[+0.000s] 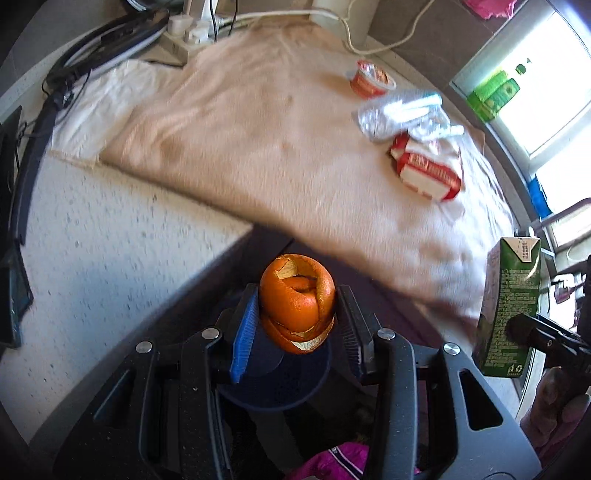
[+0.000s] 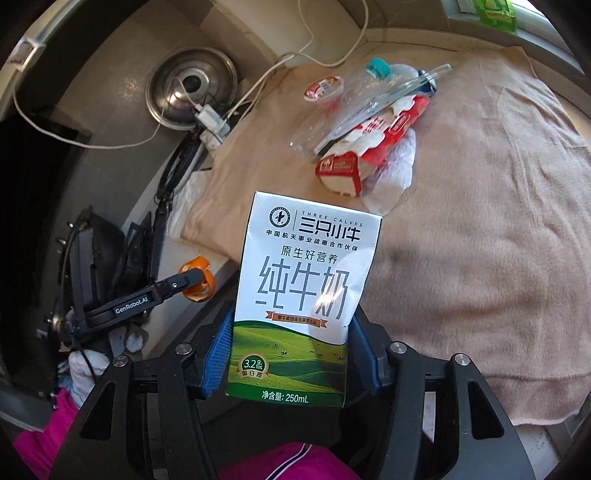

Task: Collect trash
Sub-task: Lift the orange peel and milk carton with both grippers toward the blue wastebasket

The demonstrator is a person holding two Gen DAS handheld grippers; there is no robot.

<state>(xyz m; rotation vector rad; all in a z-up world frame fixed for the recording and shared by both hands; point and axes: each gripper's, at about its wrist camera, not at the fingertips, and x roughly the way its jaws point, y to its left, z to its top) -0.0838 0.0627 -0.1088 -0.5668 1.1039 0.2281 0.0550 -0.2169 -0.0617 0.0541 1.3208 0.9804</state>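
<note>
My left gripper (image 1: 295,321) is shut on an orange peel (image 1: 297,302) and holds it off the counter edge, above a dark blue bin (image 1: 273,384). My right gripper (image 2: 290,354) is shut on a green and white milk carton (image 2: 303,295), held upright in front of the beige towel (image 2: 480,221). The carton also shows at the right of the left wrist view (image 1: 509,306). The peel also shows in the right wrist view (image 2: 197,282). On the towel lie a red and white carton (image 1: 424,166), a crumpled clear plastic bottle (image 1: 399,114) and a small orange cup (image 1: 369,75).
A speckled white counter (image 1: 92,266) lies left of the towel (image 1: 258,140). A power strip with cables (image 1: 184,33) sits at the back. A steel bowl (image 2: 190,92) is at the back left. A window sill with a green box (image 1: 495,92) is at right.
</note>
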